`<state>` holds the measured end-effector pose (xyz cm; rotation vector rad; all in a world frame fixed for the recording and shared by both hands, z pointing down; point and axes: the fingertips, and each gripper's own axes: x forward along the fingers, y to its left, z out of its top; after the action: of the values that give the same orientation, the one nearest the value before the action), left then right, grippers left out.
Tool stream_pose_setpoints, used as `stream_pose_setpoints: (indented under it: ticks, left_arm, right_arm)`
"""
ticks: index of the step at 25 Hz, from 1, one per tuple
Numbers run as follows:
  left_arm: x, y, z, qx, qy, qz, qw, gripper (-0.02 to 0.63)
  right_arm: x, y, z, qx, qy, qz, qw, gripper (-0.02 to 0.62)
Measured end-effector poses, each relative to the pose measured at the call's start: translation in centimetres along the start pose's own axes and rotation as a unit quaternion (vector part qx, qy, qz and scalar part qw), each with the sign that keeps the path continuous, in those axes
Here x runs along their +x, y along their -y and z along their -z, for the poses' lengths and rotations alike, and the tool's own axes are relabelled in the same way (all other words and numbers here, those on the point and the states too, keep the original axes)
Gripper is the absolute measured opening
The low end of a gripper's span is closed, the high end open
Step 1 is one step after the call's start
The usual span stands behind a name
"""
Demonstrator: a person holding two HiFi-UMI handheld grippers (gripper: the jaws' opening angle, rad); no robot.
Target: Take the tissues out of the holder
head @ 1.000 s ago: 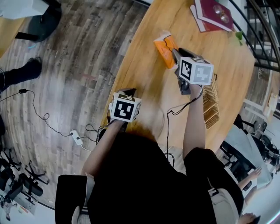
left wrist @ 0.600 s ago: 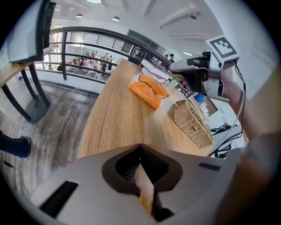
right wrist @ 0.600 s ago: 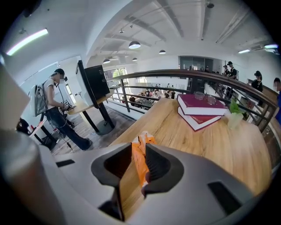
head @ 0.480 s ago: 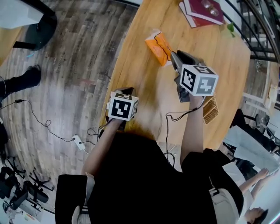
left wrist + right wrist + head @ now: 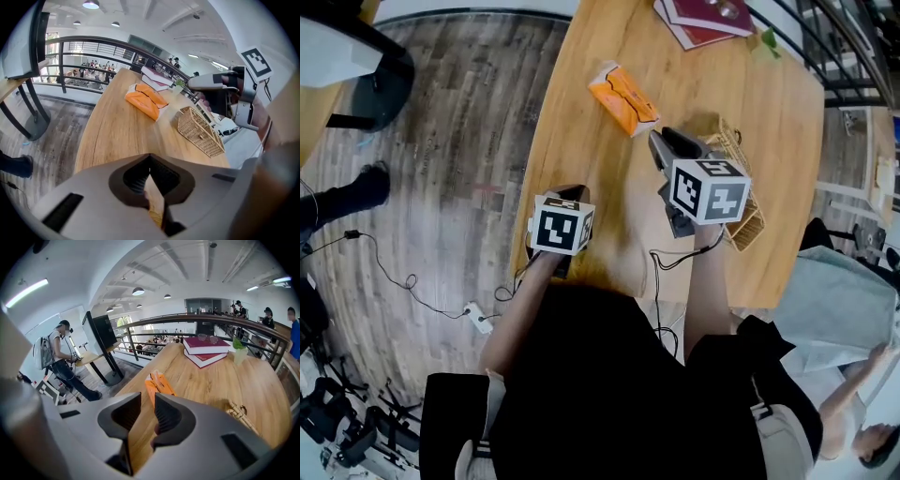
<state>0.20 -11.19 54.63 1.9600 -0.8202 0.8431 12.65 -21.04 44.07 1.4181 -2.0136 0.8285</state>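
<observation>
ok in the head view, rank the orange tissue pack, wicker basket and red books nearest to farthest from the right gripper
1. orange tissue pack, just ahead-left of the right gripper.
2. wicker basket, close at its right; too close to call against the pack.
3. red books, at the table's far end, clearly farthest.

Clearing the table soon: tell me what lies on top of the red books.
A pair of glasses lies on the upper of the two red books. Anything between or under them is covered by the books themselves.
</observation>
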Motion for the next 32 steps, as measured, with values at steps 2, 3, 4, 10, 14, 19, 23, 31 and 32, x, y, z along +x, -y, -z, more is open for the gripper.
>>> stream_pose_setpoints:
  ticks: [2, 3, 4, 10, 14, 19, 23, 31, 32]
  left_arm:
    - [-0.1, 0.5, -0.2, 0.005, 0.003, -0.001, 1.0000, 0.012]
    - [-0.1, 0.8, -0.3, 0.008, 0.005, -0.002, 1.0000, 0.012]
    - [-0.1, 1.0, -0.5, 0.011, 0.006, -0.002, 0.9999, 0.012]
    - [-0.3, 2.4, -1.2, 0.024, 0.014, -0.004, 0.9996, 0.012]
    - [-0.6, 3.0, -1.6, 0.025, 0.030, -0.008, 0.9992, 0.012]
    - [-0.9, 3.9, -1.6, 0.027, 0.041, -0.011, 0.9987, 0.012]
    - [-1.0, 4.2, -1.3, 0.033, 0.036, -0.012, 0.9987, 0.012]
    - [-0.8, 5.2, -1.0, 0.032, 0.041, -0.010, 0.9986, 0.012]
    - [-0.9, 5.3, -1.0, 0.032, 0.043, -0.010, 0.9985, 0.012]
  right_arm:
    - [-0.6, -0.1, 0.9, 0.002, -0.004, 0.001, 1.000, 0.096]
    - [-0.9, -0.1, 1.3, 0.004, -0.005, 0.001, 1.000, 0.091]
    - [-1.2, -0.1, 1.7, 0.008, -0.006, 0.002, 1.000, 0.087]
    - [-2.8, -0.9, 3.7, 0.024, -0.005, -0.010, 1.000, 0.066]
    - [-3.6, -1.2, 4.7, 0.022, -0.005, -0.005, 1.000, 0.060]
    - [-4.5, -1.6, 6.8, 0.040, -0.011, -0.010, 0.999, 0.048]
    - [-4.9, -1.7, 8.4, 0.052, -0.017, -0.007, 0.998, 0.040]
    - [-5.3, -1.2, 11.7, 0.067, -0.031, 0.005, 0.997, 0.018]
    - [-5.4, -1.2, 12.1, 0.070, -0.034, 0.007, 0.997, 0.017]
